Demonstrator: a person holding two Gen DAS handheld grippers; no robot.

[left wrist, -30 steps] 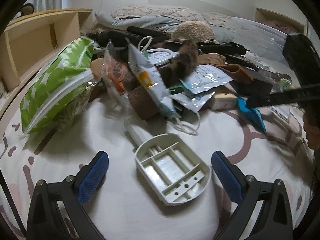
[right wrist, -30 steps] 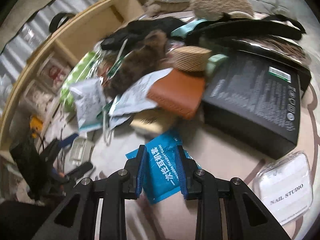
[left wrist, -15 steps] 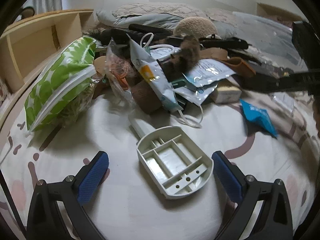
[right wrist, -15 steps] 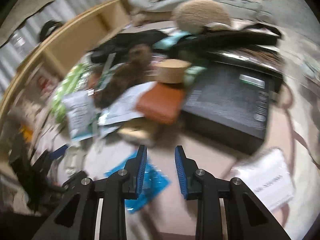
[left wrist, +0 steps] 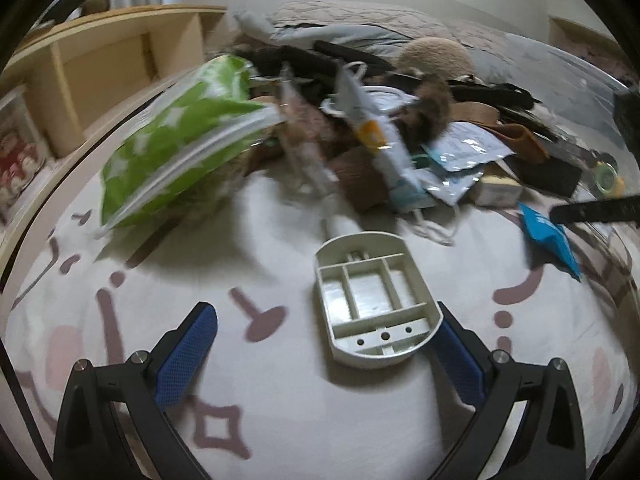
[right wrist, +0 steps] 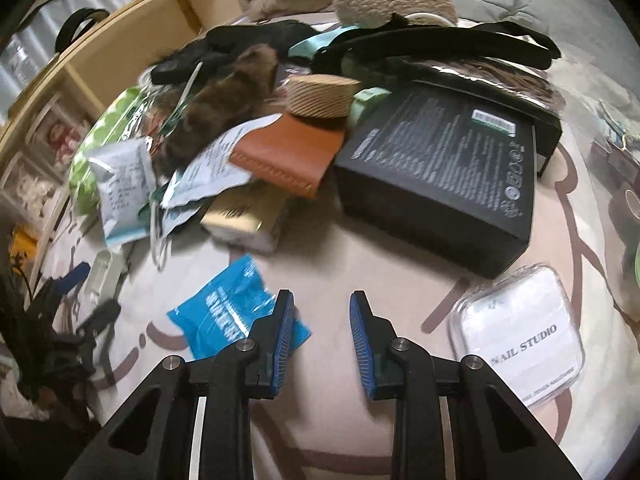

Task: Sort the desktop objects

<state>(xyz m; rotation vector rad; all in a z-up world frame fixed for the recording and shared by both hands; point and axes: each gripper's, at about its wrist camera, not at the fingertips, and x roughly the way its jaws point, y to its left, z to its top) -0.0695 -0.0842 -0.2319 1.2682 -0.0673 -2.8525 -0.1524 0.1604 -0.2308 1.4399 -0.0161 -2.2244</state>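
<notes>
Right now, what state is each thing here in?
left gripper: wide open, holding nothing
right gripper: shut to a narrow gap, empty
cream ribbed tray: lying hollow side up
blue packet: lying loose, ungripped
NAIL STUDIO case: closed, flat
black box: closed

The bedspread [left wrist: 320, 420] is matt printed cloth. On it the cream tray [left wrist: 374, 312] is smooth hard plastic, the blue sachet [right wrist: 236, 312] glossy crinkled foil, and the black box [right wrist: 444, 176] matt printed card. The tan wallet [right wrist: 284, 156] looks like stitched leather; the nail case [right wrist: 520, 332] is clear glossy plastic.
</notes>
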